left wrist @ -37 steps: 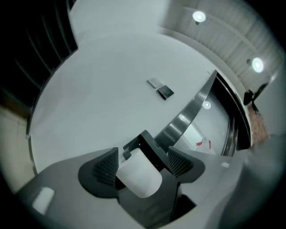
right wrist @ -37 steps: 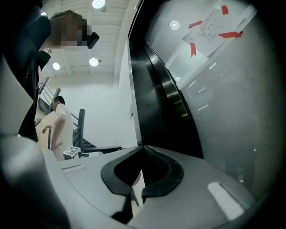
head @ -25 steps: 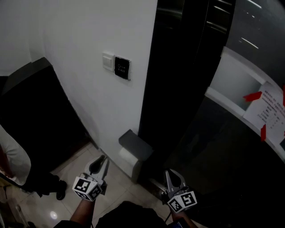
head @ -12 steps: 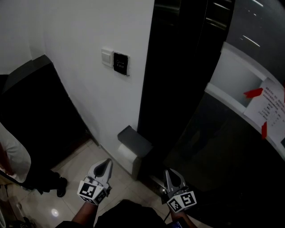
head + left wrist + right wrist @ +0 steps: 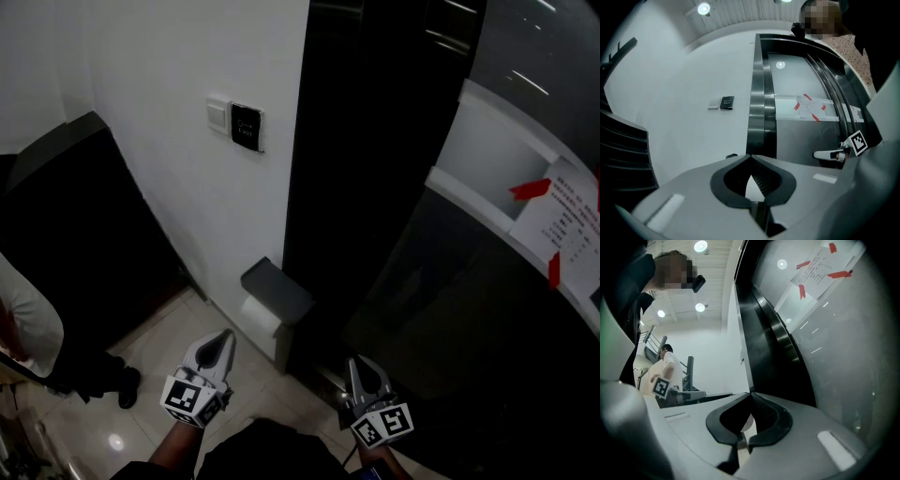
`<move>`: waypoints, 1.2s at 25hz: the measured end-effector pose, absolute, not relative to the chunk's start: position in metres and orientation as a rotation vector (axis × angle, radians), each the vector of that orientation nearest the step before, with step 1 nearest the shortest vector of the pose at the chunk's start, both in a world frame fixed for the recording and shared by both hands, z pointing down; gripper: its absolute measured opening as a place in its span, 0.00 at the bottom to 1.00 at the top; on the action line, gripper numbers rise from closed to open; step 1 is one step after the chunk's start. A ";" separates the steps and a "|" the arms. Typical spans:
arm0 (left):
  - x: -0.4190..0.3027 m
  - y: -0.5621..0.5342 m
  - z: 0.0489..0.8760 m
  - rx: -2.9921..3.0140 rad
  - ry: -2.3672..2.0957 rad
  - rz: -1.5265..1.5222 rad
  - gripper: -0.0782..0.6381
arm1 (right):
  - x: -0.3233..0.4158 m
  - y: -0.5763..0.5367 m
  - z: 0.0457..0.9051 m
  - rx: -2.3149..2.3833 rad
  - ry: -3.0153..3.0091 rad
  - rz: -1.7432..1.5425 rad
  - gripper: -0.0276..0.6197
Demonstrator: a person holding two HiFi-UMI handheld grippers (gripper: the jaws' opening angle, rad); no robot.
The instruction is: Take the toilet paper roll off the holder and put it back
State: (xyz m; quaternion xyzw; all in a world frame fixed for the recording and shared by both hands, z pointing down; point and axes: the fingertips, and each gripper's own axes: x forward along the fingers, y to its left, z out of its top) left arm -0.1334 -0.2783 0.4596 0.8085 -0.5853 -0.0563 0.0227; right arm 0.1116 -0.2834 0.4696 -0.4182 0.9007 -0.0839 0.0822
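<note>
The left gripper (image 5: 223,336) is clenched and empty, near the toilet paper roll (image 5: 259,317), which hangs under the grey holder (image 5: 276,289) on the wall (image 5: 169,169). The right gripper (image 5: 355,366), also clenched, waits beside. Open the left wide first; the roll's mounting seems hidden, so lift gently.

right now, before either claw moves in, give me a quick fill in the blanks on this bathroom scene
1. The left claw and the right claw are both ___, with nothing between their jaws.
2. The toilet paper roll sits under the holder, whose lid is ___ in colour.
3. In the head view, the dark panel on the wall is to the ___ of the white switch.

Missing words: shut; grey; right
</note>
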 end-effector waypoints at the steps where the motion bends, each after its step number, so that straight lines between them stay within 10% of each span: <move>1: -0.130 -0.274 0.458 2.497 -1.810 -0.177 0.11 | 0.112 -0.281 0.471 -1.239 2.696 -0.260 0.06; 30: -0.215 -0.078 0.450 2.323 -1.984 -0.201 0.11 | -0.012 -0.124 0.471 -0.984 2.796 -0.299 0.06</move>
